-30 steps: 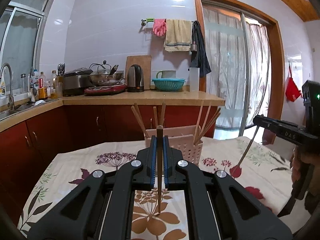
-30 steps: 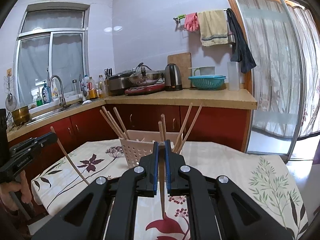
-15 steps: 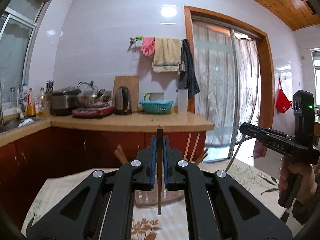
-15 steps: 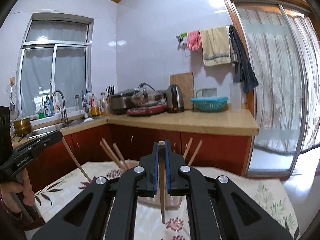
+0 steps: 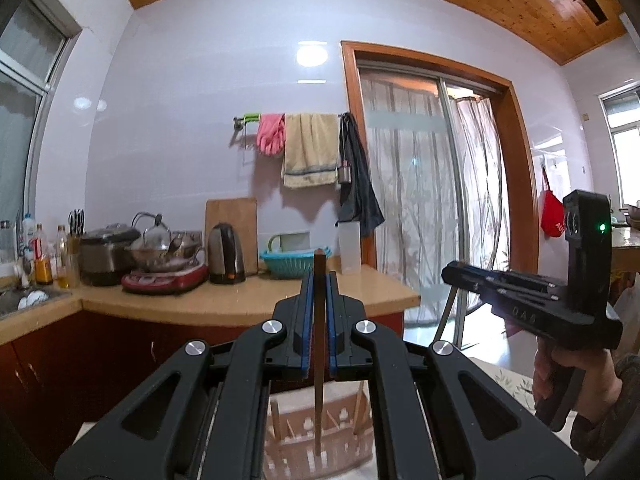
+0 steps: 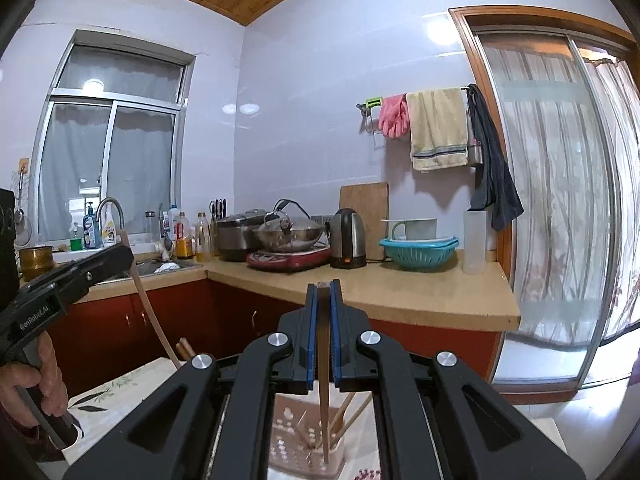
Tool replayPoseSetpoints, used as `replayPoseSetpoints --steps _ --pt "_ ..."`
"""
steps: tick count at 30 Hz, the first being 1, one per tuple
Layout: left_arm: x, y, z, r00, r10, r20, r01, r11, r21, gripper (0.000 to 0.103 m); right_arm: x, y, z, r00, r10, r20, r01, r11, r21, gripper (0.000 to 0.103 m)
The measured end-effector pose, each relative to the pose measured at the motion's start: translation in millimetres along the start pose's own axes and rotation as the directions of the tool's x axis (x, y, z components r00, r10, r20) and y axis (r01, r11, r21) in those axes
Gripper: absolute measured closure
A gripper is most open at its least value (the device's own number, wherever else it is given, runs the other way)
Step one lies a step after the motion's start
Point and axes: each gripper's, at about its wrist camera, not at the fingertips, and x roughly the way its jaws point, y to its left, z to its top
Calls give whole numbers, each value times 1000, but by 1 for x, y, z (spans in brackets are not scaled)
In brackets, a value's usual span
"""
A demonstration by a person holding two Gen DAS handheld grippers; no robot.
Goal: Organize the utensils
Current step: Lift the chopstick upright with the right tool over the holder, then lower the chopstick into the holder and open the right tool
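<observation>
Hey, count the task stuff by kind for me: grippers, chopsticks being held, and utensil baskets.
Grippers: 2, left gripper and right gripper
Held chopsticks: 2, left chopstick and right chopstick
Utensil basket: 1
Total: 5

A home kitchen is shown. A wooden counter (image 6: 400, 288) over red cabinets (image 6: 132, 320) is loaded with a rice cooker (image 6: 240, 232), a lidded wok (image 6: 290, 234), an electric kettle (image 6: 348, 240) and a teal colander (image 6: 418, 250). A sink tap (image 6: 110, 212) is set below a window (image 6: 108, 168), and a towel (image 6: 438, 128) and pink gloves (image 6: 394, 116) are hung on a wall rail.
</observation>
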Motion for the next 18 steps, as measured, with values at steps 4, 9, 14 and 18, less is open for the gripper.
replayPoseSetpoints --steps 4,9,14,18 --pt "21 2 5 1000 -6 10 5 1000 12 96 12 -4 5 1000 5 10 -5 1000 0 96" --pt "40 5 1 1000 -5 9 5 1000 8 96 28 -7 5 1000 17 18 -17 1000 11 96" --pt "59 8 -11 1000 4 -9 -4 1000 9 96 48 -10 -2 999 32 3 -32 999 28 96" --pt "72 11 -26 999 22 -38 -22 1000 1 96 64 -12 -17 999 37 -28 -36 999 38 96"
